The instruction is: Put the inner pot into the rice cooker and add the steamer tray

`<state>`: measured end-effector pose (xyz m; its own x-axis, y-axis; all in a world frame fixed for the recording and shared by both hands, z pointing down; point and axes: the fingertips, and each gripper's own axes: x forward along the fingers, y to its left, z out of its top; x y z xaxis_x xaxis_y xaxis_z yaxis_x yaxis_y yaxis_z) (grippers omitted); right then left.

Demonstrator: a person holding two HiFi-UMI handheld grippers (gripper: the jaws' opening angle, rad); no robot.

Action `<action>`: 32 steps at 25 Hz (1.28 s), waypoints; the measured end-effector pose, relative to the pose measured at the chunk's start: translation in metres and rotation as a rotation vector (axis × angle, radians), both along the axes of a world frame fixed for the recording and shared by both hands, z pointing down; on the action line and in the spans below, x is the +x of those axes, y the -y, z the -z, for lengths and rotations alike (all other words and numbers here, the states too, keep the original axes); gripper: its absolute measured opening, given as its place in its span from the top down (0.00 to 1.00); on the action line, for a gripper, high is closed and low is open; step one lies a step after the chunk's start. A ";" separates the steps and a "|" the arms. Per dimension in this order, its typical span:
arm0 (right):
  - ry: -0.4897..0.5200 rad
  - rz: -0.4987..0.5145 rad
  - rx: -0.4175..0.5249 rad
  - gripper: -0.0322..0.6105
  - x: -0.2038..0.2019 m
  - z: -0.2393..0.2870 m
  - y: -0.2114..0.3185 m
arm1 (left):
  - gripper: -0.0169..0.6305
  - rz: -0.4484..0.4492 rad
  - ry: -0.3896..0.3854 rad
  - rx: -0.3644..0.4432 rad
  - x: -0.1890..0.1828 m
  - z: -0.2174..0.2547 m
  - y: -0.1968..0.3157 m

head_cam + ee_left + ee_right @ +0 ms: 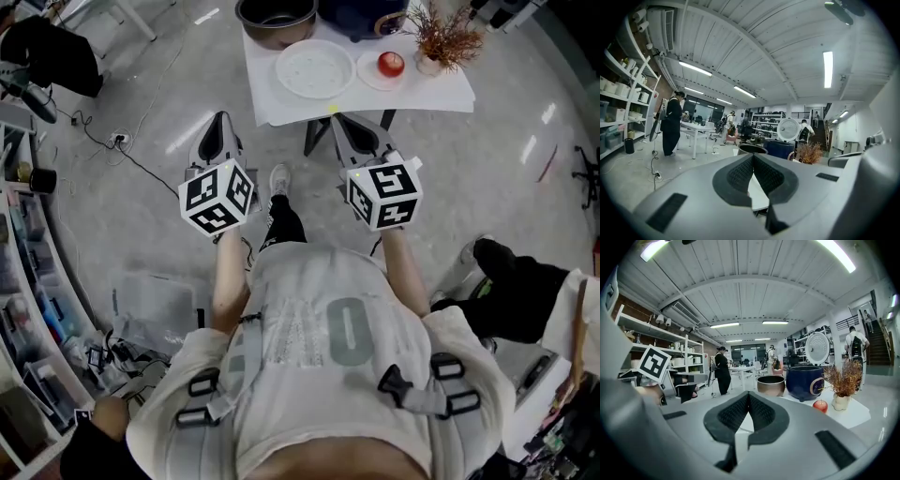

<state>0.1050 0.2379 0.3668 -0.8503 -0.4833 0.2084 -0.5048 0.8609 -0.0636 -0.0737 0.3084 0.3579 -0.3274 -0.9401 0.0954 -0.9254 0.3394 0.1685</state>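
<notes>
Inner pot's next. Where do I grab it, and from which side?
Probably its near rim, from above, one jaw inside the wall, one outside: the inner pot stands upright, mouth open, no handles showing, rice cooker close beside it.

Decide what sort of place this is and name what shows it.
Probably a lab or workshop, not a home: storage shelves line a wall, a work table stands beyond, and the rice cooker sits on a small table.

the left hand-held gripper has its jaws together, nothing between them; past its tips stand the pot, the cooker and a dried plant; white tabletop below; a person far left
</notes>
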 end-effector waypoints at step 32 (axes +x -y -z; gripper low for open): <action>0.041 -0.266 0.065 0.94 -0.219 0.047 0.262 | 0.94 -0.257 0.059 0.070 -0.230 0.054 0.270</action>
<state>-0.1141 -0.0245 0.3194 -0.6989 -0.7019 0.1374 -0.7118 0.7013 -0.0380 -0.3038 0.0388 0.3044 -0.0802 -0.9967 0.0151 -0.9886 0.0815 0.1270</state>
